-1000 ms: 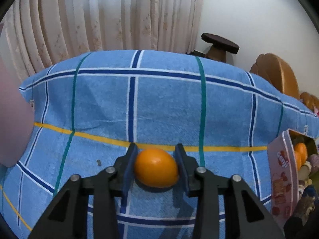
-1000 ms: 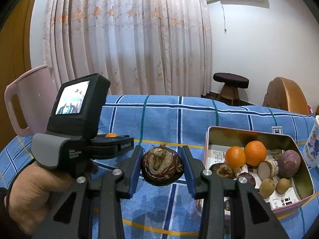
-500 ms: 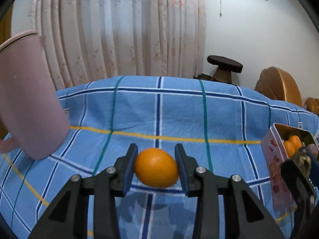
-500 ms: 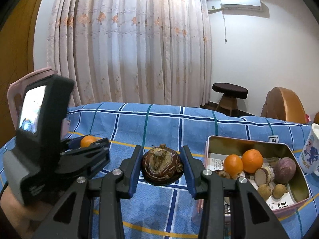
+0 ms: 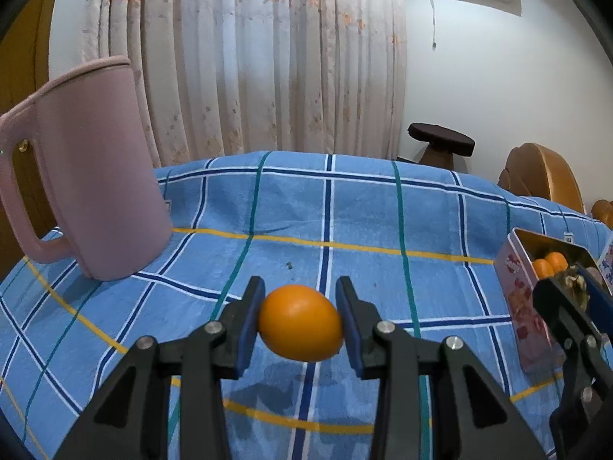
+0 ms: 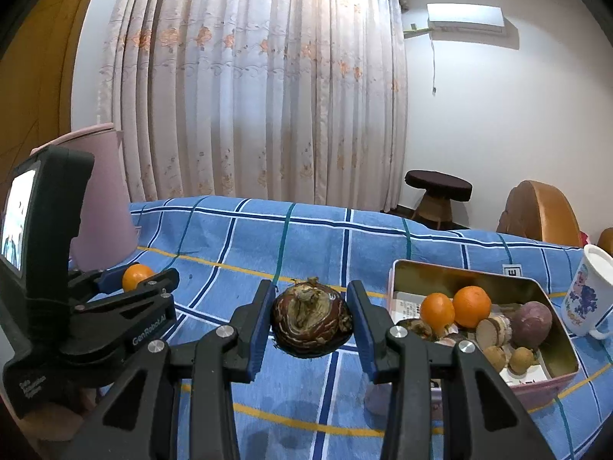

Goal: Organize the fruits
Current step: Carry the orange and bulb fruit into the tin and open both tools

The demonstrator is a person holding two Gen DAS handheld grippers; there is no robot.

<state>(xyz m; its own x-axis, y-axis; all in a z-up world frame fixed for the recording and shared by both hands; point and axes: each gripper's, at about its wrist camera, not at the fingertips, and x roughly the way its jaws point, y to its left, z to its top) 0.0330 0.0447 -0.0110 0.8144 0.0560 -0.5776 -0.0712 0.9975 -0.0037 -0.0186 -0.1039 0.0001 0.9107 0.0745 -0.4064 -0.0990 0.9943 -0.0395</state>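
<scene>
My left gripper (image 5: 300, 322) is shut on a small orange (image 5: 300, 323) and holds it above the blue checked tablecloth (image 5: 345, 211). In the right wrist view that same gripper (image 6: 132, 281) shows at the left with the orange (image 6: 136, 276) between its pads. My right gripper (image 6: 311, 318) is shut on a brown, scaly round fruit (image 6: 311, 319), also off the cloth; its tip appears in the left wrist view (image 5: 574, 287) at the right edge. A pink tin (image 6: 459, 272) at the right holds two oranges (image 6: 456, 308), a purple tuber and several small brown fruits.
A tall pink jug (image 5: 84, 176) stands at the left on the table. A white printed mug (image 6: 588, 299) sits right of the tin. Curtains, a dark stool (image 6: 438, 188) and a wooden chair back (image 6: 540, 211) lie beyond the table's far edge.
My left gripper has swung with the orange, lifting a little, so the pink jug has come fully into its view and the tin shows at the right. The right gripper shifted slightly with the brown fruit.
</scene>
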